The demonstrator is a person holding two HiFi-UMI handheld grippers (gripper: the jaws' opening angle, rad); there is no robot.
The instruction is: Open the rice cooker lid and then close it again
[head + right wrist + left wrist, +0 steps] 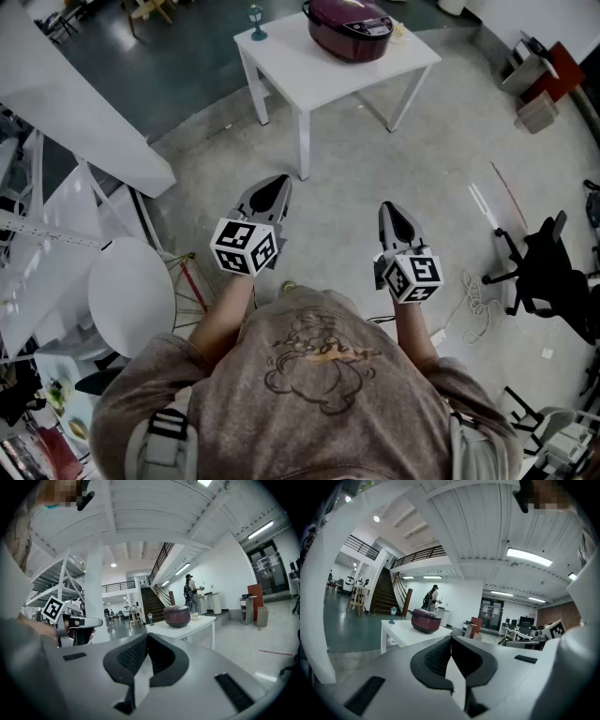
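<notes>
Square markers [246,248] on closed left tongs [275,186], right tongs [392,213]; rice cooker [351,28] beyond

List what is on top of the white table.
On the white table: a maroon rice cooker, closed, a small teal stemmed ornament at a far corner, and a pale item beside the cooker, too small to identify. Whatever the closed cooker holds is covered.
</notes>
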